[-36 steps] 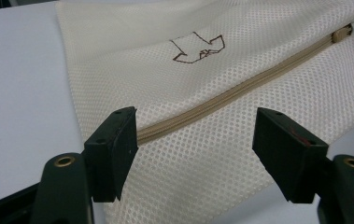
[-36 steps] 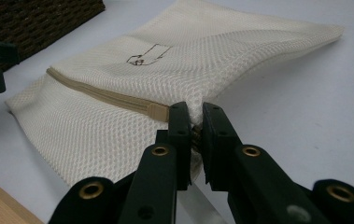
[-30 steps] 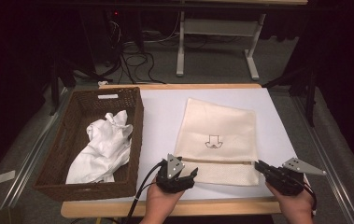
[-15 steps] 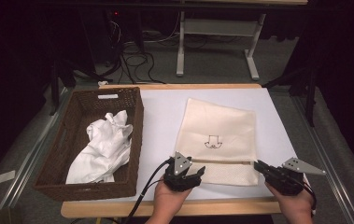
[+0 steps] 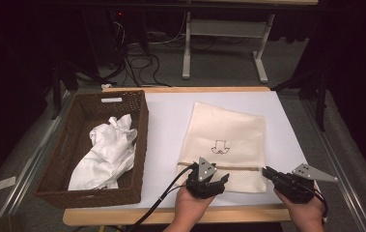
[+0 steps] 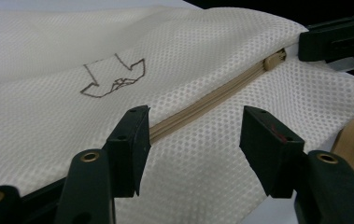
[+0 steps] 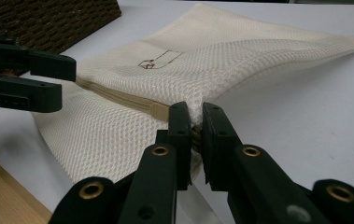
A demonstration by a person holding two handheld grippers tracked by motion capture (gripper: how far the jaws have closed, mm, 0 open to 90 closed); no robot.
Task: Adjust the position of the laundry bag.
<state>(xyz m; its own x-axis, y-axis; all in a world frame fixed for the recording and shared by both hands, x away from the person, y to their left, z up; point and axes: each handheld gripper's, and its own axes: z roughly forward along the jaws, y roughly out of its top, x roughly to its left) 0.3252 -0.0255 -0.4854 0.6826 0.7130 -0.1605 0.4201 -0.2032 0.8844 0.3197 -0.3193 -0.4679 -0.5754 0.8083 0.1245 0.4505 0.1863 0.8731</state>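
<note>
Just ahead of both tools, at the near edge of the counter (image 5: 171,111), a cream mesh laundry bag (image 5: 226,135) is laid flat, with its tan zipper (image 6: 202,105) running across its near end. The step in hand is judged to be the opening of that zipper: the bag's corner at the zipper's end is pinched between the closed jaws of the right tool (image 7: 192,126), so the fabric is anchored there. The left tool (image 6: 191,135) is held over the zipper line, half open; its jaws have just been closing, yet the pads are seen on either side of the zipper without pressing on it, and nothing is gripped. For the next move, the slider, which seems to lie at the far end of the zipper beside the right tool, would have to be caught by the left tool and drawn along the teeth. Far to the left tool's left, a wicker basket (image 5: 69,145) with a white garment (image 5: 105,152) is seen.
</note>
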